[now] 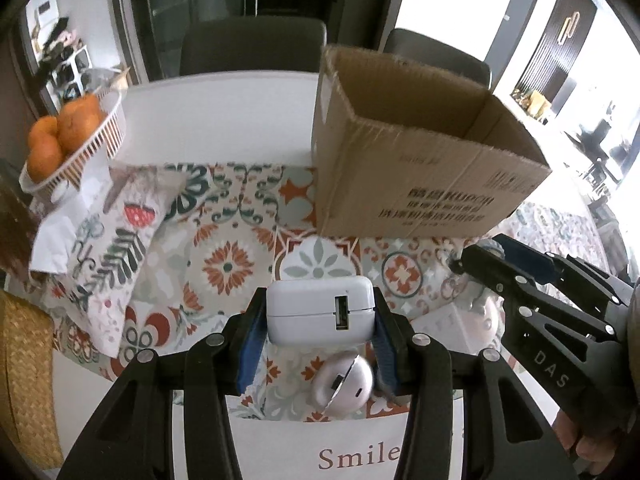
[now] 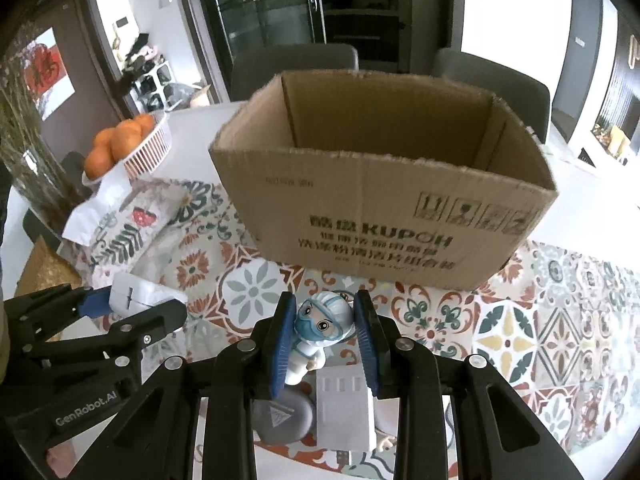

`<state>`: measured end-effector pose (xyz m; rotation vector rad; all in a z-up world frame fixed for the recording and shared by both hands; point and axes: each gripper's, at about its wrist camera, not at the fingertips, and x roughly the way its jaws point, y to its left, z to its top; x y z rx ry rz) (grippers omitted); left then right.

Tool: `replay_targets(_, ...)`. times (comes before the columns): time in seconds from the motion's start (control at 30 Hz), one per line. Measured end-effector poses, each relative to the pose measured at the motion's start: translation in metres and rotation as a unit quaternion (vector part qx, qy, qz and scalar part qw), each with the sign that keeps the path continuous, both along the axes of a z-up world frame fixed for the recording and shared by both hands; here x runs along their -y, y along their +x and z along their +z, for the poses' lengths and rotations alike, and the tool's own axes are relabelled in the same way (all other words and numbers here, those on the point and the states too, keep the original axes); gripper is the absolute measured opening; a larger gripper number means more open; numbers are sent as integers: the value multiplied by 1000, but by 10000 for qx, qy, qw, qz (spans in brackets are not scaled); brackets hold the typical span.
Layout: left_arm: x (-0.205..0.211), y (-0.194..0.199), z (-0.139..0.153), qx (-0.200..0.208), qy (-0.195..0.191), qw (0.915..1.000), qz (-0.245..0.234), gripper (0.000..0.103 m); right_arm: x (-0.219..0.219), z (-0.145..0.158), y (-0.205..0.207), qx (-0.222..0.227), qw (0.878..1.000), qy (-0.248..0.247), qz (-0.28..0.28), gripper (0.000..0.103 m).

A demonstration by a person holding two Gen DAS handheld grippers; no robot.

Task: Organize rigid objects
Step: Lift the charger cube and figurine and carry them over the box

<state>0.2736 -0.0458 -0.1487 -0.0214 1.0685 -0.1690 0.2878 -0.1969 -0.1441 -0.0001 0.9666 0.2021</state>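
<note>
The left gripper [image 1: 320,312] holds a white charger [image 1: 320,314] between its jaws above a patterned cloth [image 1: 228,240], with a white earbud case [image 1: 344,384] below it, an open cardboard box [image 1: 416,160] ahead, the right gripper [image 1: 460,264] at right, and a basket [image 1: 102,140] of oranges [image 1: 64,132] at left.

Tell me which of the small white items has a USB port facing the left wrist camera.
The white charger block, clamped in the left gripper. Its USB slot faces the camera; the rounded white earbud case lies on the mat below.
</note>
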Motion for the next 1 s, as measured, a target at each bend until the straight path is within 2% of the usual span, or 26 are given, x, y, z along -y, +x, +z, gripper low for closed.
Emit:
replay_targets(0.43,15,-5,47,520,-126,9983,-217,47,16,47,-16,499,9986,67,-164,31)
replay_targets(1.0,39,6,105,1167,-204,9918,-470,47,32,100,-17,1081,9934,139,-348,31)
